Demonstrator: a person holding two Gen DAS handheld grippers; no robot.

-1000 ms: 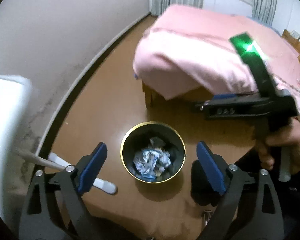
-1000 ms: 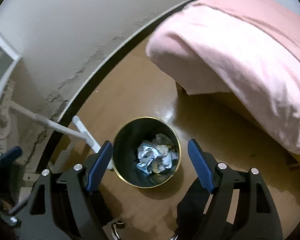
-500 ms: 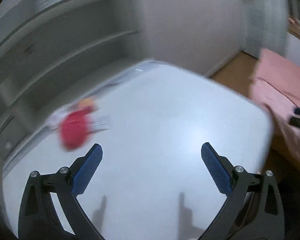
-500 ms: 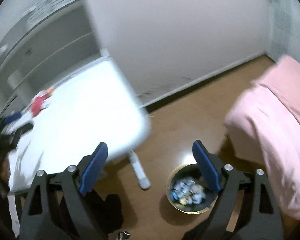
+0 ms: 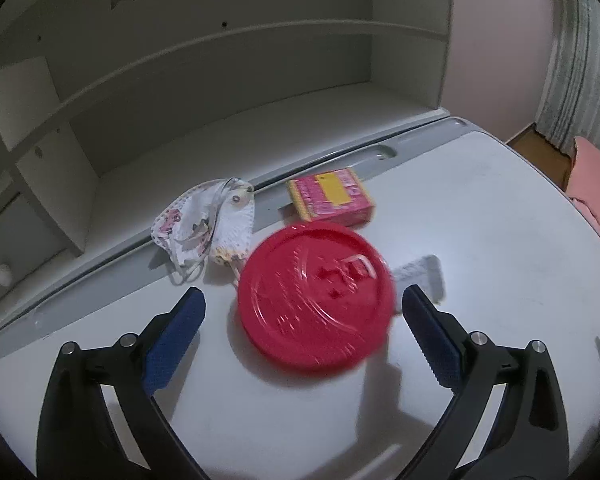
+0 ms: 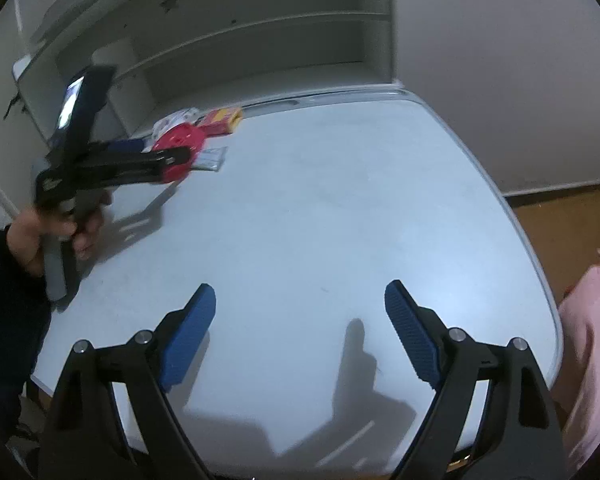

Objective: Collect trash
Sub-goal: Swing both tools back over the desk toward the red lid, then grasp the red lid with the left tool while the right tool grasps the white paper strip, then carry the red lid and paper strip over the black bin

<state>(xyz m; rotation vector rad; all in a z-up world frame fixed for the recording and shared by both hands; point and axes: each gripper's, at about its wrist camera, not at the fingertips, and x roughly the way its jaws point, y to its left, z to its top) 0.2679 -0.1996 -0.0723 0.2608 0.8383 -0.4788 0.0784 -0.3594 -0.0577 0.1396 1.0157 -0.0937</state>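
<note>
A round red plastic lid point(image 5: 315, 295) lies on the white desk point(image 5: 480, 208). My left gripper point(image 5: 300, 328) is open and empty just in front of it, its fingers on either side of the lid's near half. Behind the lid lie a crumpled patterned face mask point(image 5: 204, 222), a pink and yellow packet point(image 5: 330, 196) and a clear wrapper point(image 5: 420, 274). My right gripper point(image 6: 298, 320) is open and empty over the bare near part of the desk point(image 6: 320, 200). The right wrist view shows the left gripper point(image 6: 168, 160) at the red lid point(image 6: 180, 144).
A white shelf unit point(image 5: 220, 80) stands along the desk's back edge. The desk's right edge drops to a brown floor point(image 6: 560, 216). A pink bed cover point(image 6: 592, 340) lies to the right. The hand holding the left gripper point(image 6: 60, 224) is over the desk's left side.
Both grippers swung up from the trash bin on the floor to the desk. The left gripper moved up close to the red lid. Both stayed open and empty.
</note>
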